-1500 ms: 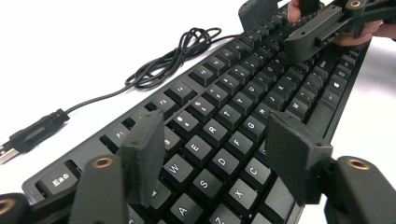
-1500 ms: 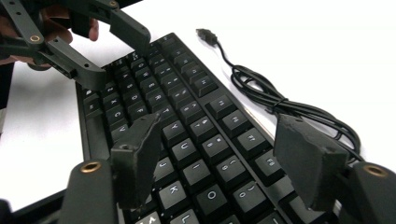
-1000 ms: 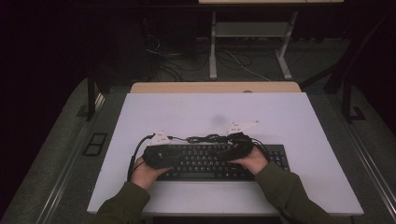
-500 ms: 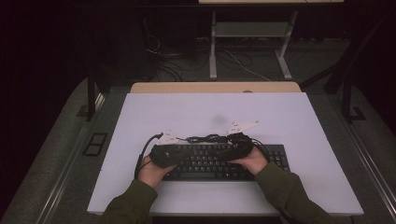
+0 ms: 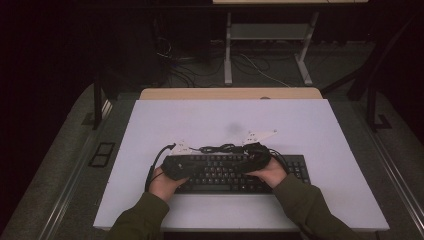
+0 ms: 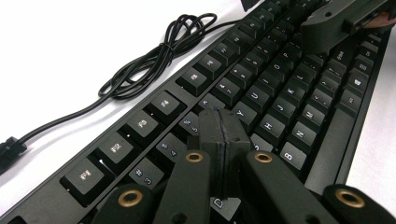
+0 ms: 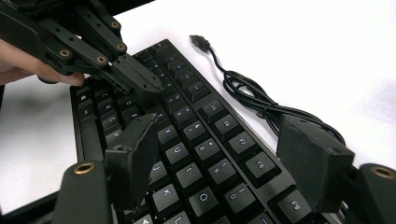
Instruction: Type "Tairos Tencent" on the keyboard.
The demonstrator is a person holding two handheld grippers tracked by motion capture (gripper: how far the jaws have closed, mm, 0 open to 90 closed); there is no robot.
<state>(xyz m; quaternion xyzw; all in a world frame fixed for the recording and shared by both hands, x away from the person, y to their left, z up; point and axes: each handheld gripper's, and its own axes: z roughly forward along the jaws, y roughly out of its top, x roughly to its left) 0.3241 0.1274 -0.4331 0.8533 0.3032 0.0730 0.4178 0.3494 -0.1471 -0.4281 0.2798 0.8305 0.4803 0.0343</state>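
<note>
I have a black keyboard (image 5: 235, 172) lying flat toward the 6 o'clock edge of the white tabletop (image 5: 300, 125), its long side running from 9 to 3 o'clock. Its black cable (image 6: 149, 65) lies in a loose bundle on the tabletop just beyond the far edge of the keyboard, around 12 o'clock of the keys, with the USB plug (image 7: 200, 42) loose on the white surface. My left gripper (image 6: 223, 140) hovers low over the letter rows at the 9 o'clock half of the keyboard; its jaws are clenched flat against each other with nothing between them. My right gripper (image 7: 224, 158) is over the 3 o'clock half, its jaws released and spread wide above the keys, grasping nothing. I cannot tell whether either gripper touches a key. Both hands come in from 6 o'clock.
</note>
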